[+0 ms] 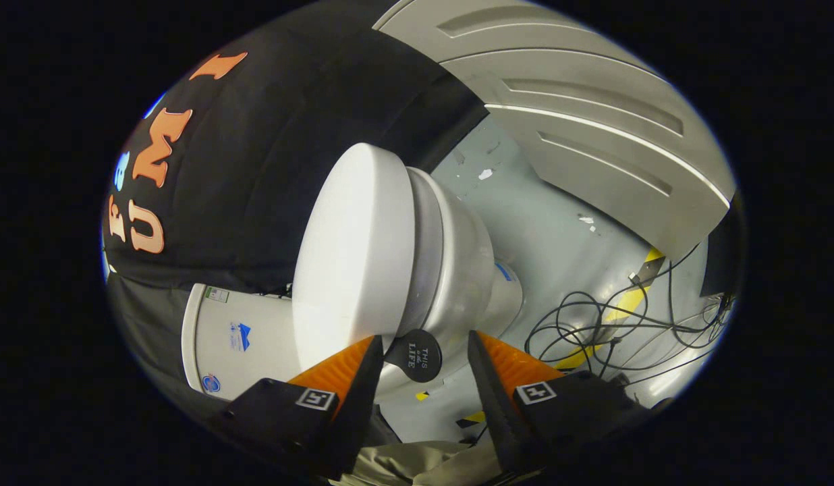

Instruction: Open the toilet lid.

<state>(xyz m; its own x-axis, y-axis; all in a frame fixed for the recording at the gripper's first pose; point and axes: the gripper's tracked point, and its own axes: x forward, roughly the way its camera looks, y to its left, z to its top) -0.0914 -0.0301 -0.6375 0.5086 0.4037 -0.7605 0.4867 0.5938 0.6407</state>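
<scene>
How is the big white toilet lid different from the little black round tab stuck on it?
The toilet lid is white, wide and plain; the black tab is small, dark and carries printed words. The lid lies shut over the bowl, while the tab juts out from the lid's front edge, between the open claw fingers. Both are rounded.

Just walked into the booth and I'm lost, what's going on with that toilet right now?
A person is working a handheld gripper at a white toilet to open its lid. The lid looks closed against the seat. The orange fingers are spread apart, and a round black tab at the lid's front edge sits between them, not yet pinched. Loose cables lie on the floor beyond.
</scene>
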